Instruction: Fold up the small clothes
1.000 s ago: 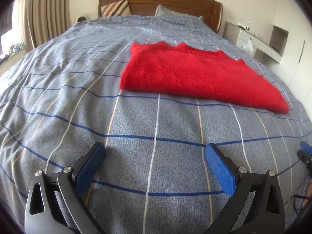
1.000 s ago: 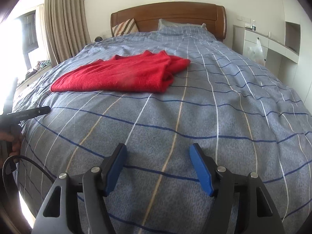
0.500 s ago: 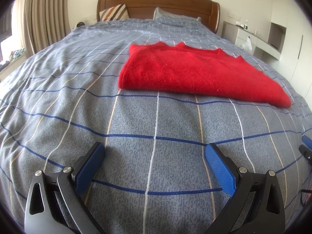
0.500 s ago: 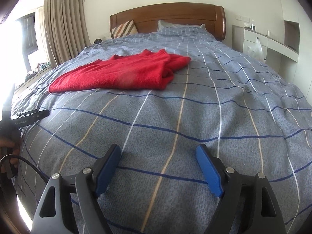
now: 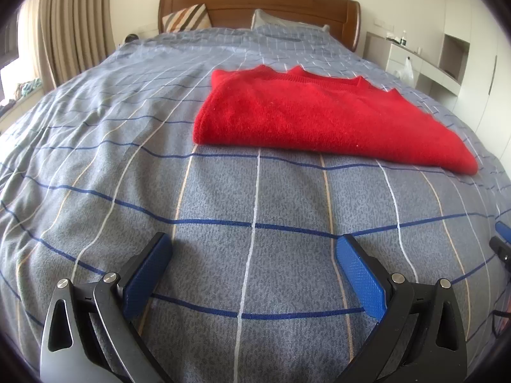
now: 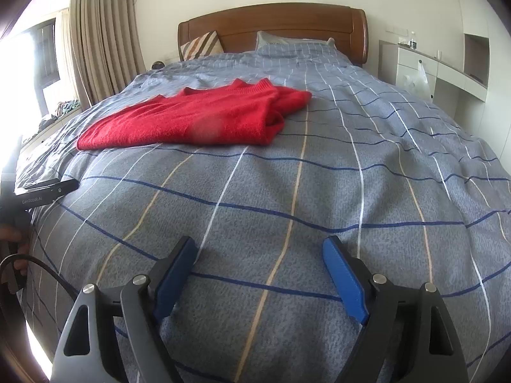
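Observation:
A red knitted sweater (image 5: 313,121) lies folded flat on the grey checked bedspread (image 5: 134,166), past the middle of the bed. In the right wrist view the sweater (image 6: 198,121) sits to the upper left, its thick folded edge facing right. My left gripper (image 5: 252,242) hovers over bare bedspread short of the sweater, its blue pads wide apart and holding nothing. My right gripper (image 6: 259,242) also stands open over bare bedspread (image 6: 367,146), with nothing between its fingers and well short of the sweater.
A wooden headboard (image 5: 255,3) and pillows (image 5: 186,17) close the far end. Curtains (image 6: 102,38) and a window stand at the left, white cabinets (image 6: 447,73) at the right. A hand (image 6: 12,239) with a black tool and cable shows at the left edge.
The right gripper's jaws have spread wider. Both views have shifted only slightly; the sweater has not moved.

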{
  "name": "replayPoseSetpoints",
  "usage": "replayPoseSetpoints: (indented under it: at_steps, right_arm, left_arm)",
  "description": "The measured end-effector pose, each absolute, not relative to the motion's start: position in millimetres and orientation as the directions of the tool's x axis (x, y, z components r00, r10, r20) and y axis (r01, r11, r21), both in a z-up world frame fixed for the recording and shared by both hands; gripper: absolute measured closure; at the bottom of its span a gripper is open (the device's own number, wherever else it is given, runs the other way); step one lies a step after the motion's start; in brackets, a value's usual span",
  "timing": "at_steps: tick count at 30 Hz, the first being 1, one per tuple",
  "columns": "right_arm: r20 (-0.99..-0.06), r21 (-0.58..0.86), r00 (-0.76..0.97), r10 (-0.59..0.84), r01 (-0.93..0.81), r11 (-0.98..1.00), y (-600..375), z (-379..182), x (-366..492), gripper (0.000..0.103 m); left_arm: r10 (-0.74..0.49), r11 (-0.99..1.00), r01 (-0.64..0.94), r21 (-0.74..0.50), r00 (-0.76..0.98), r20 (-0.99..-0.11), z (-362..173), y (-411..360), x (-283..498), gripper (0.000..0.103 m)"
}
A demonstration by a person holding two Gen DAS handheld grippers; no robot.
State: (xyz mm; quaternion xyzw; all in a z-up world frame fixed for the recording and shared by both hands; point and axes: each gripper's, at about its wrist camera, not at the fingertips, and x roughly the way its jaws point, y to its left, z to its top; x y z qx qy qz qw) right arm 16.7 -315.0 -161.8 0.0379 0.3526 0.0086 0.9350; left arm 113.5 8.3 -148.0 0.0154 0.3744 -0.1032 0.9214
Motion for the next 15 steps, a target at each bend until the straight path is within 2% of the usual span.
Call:
replayPoseSetpoints:
  at_steps: [15]
  right_arm:
    - [-0.656, 0.077, 0.754, 0.042, 0.012, 0.997, -315.4, -162.5, 15.9, 0.021]
  left_arm:
    - [-0.175, 0.978, 0.202, -0.045, 0.689, -0.703, -150.1, 7.9, 116.6, 0.001]
